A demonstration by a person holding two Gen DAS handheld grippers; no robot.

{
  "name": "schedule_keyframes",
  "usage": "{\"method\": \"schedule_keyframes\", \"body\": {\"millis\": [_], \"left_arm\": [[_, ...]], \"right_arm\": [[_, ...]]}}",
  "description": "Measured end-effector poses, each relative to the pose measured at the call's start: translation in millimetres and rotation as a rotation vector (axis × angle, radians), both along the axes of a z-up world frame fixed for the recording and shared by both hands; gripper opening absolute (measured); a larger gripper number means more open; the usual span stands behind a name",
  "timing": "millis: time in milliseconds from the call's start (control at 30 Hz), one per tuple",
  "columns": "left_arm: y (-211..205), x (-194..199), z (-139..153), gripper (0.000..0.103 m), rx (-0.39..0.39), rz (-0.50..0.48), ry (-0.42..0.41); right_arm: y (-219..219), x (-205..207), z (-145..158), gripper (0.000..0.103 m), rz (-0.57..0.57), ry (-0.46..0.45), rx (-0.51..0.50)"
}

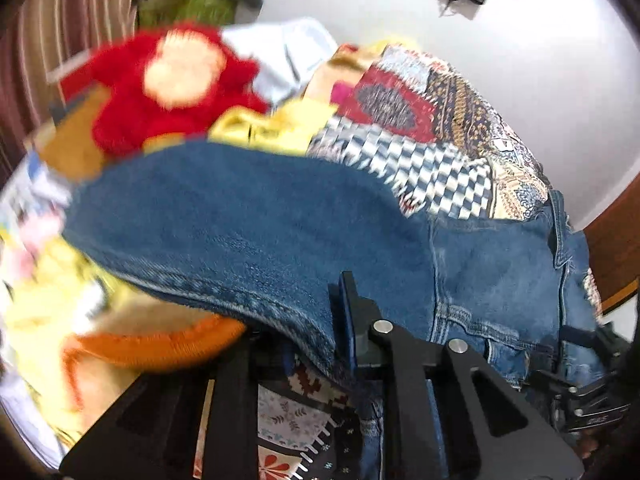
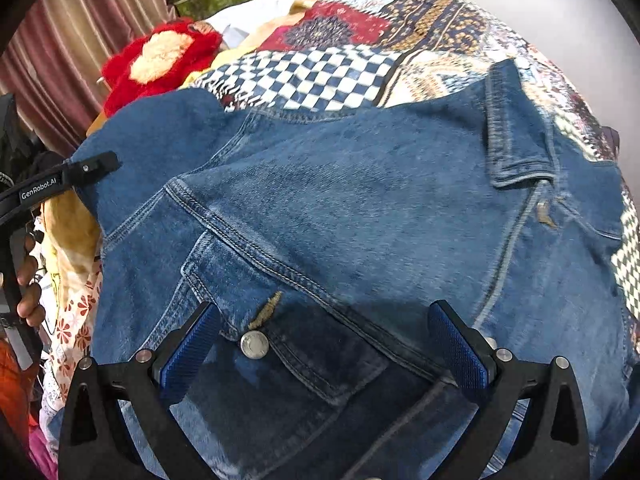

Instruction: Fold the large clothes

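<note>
Denim jacket [image 2: 360, 208], blue with pale stitching, lies spread across a patchwork quilt [image 2: 320, 68] on a bed. In the right wrist view it fills most of the frame: its collar [image 2: 516, 136] points toward the upper right, and a chest pocket flap with a round metal button [image 2: 254, 345] sits near the bottom.

The right gripper [image 2: 324, 352] hovers just over that pocket, its two blue-padded fingers [image 2: 188, 356] spread wide apart with the button between them. It holds nothing.

At the left edge of the same view, the left gripper [image 2: 90, 166] reaches the jacket's sleeve, and the person's fingers show on its handle. From the left wrist view, a fold of the sleeve [image 1: 240, 232] rises up out of the gripper and drapes away to the left, lifted above the bedding. One blue-padded finger [image 1: 348, 320] presses against the cloth; the other finger is hidden behind the denim, so the jaws appear closed on the sleeve.

Beyond the jacket, the quilt shows blue-and-white checks and red and gold patterned panels. A red plush toy [image 2: 160, 60] with a cream face lies past the jacket's far left corner, beside yellow cloth [image 1: 276, 128]. An orange knitted item [image 1: 160, 344], blurred, sits below the lifted sleeve. Striped curtains [image 2: 60, 48] hang behind, and a pale wall [image 1: 480, 60] rises past the bed.
</note>
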State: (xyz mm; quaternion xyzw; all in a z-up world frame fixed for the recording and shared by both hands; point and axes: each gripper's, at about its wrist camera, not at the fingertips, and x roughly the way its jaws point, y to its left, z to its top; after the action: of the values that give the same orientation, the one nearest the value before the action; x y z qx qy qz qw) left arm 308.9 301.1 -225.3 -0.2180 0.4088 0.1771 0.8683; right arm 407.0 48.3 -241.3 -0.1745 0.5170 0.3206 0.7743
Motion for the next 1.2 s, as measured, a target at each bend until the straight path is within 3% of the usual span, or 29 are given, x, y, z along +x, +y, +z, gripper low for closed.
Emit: {"method": "schedule_keyframes", "body": {"millis": [200,367,433,567,733,867,900,967,1033,1100,1200], "left_arm": [[-18,7,46,0.012,0.058,-0.043,-0.079],[-68,10,84,0.01,0.165,-0.16,-0.148],[-91,15,87,0.008,0.157,-0.232,-0.164],[-127,31,59,0.008,0.119,-0.328,-0.071],[-120,42,-17,0.008,-0.109,-0.308,0.117],[-116,33,-33,0.008,-0.127,-0.302,0.171],[-112,29,-30,0.011,-0.139,-0.305,0.167],[-105,22,-21,0.027,-0.152,-0.305,0.151],[-95,12,-6,0.056,-0.138,-0.279,0.109],[-81,1,10,0.061,-0.119,-0.246,0.044],[-51,-5,20,0.062,-0.128,-0.194,0.01]], "right_arm": [[-34,-1,35,0.103,-0.052,-0.072,0.04],[-70,0,60,0.103,-0.107,-0.106,0.073],[-84,-1,69,0.103,-0.128,-0.109,0.09],[-103,-7,75,0.103,-0.159,-0.118,0.103],[-114,-13,73,0.103,-0.167,-0.087,0.094],[-113,-20,69,0.103,-0.149,-0.097,0.068],[-111,-22,69,0.103,-0.141,-0.097,0.066],[-105,-23,69,0.103,-0.125,-0.1,0.064],[-96,-25,69,0.103,-0.111,-0.103,0.059],[-87,-25,69,0.103,-0.099,-0.096,0.068],[-68,-28,67,0.103,-0.075,-0.076,0.078]]}}
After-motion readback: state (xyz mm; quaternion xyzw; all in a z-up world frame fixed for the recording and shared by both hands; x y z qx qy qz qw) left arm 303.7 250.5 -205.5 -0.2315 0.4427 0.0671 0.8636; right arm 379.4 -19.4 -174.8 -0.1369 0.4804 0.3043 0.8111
